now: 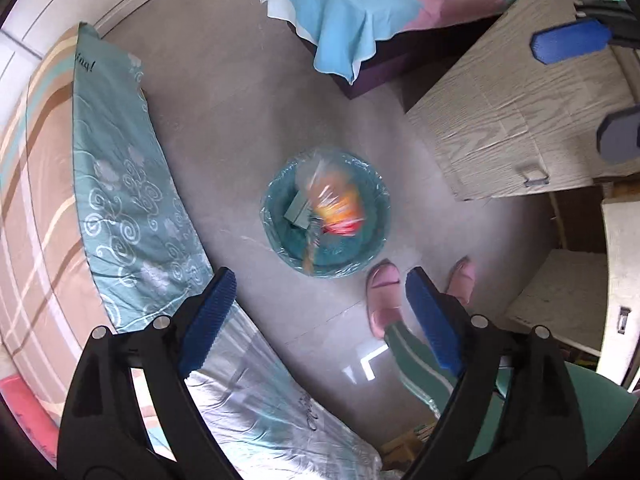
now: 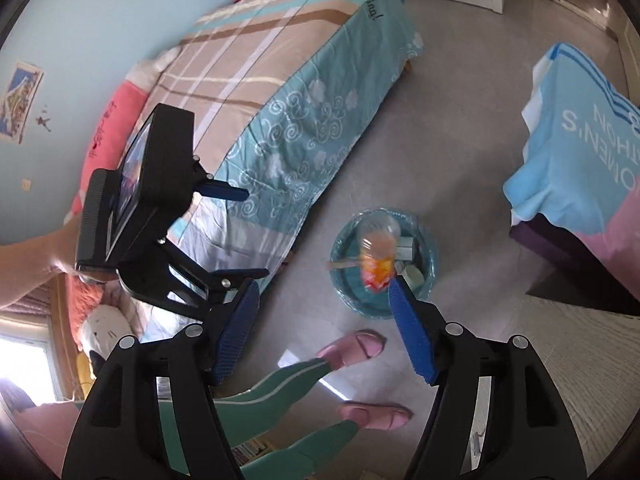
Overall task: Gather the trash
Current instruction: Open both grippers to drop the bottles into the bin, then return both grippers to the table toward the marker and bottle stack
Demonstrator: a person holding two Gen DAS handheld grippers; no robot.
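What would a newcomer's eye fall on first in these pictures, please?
First the orange wrapper, blurred over the teal bin on the floor between the bed and desk. Then both open grippers, left and right, above it, and the pink slippers beside the bin.

The bin [image 1: 326, 216] stands on the floor [image 1: 240, 120], with a bottle [image 1: 332, 200] over it. The bed [image 1: 120, 184] lies left of the bin, the bench [image 1: 512, 112] right.

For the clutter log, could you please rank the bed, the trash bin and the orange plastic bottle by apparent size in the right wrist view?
1. bed
2. trash bin
3. orange plastic bottle, motion-blurred over the bin; possibly nearer the camera, so perhaps smaller than it looks.
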